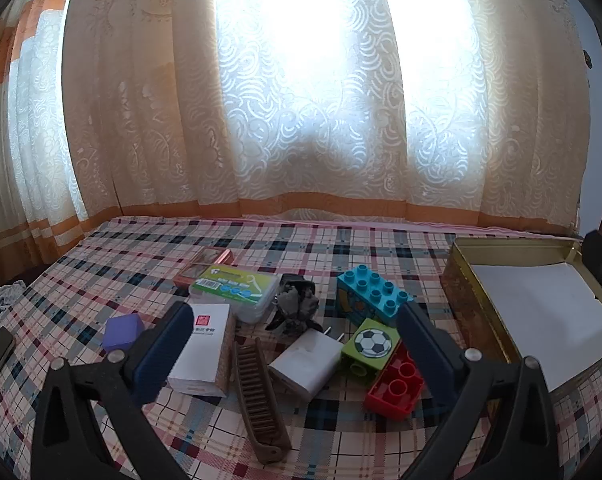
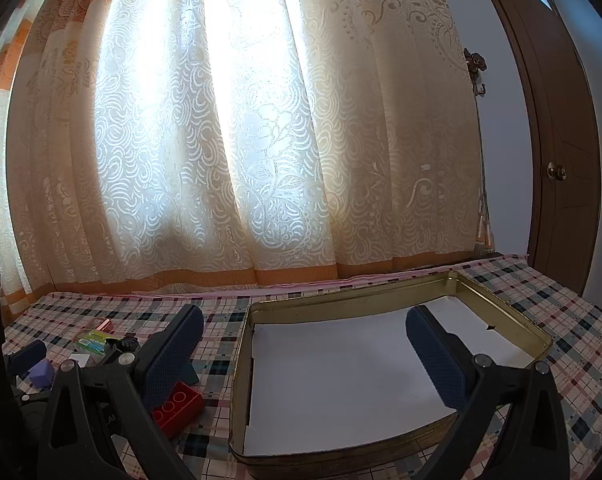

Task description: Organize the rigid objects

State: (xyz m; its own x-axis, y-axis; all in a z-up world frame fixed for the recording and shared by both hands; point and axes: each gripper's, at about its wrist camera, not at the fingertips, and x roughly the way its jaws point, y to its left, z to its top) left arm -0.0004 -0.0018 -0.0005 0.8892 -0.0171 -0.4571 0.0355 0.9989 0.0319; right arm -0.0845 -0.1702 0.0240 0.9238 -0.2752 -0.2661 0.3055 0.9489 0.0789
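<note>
In the left wrist view my left gripper is open above a pile on the plaid cloth: a white charger, a brown comb, a white box, a red brick, a green football brick, a blue brick, a floss box, a purple cube and a dark keychain figure. A gold tin lined with white paper stands at the right. In the right wrist view my right gripper is open and empty over the tin.
A plaid cloth covers the surface. Patterned curtains hang right behind it. A reddish box lies behind the floss box. A brown door stands at the far right. The red brick lies left of the tin.
</note>
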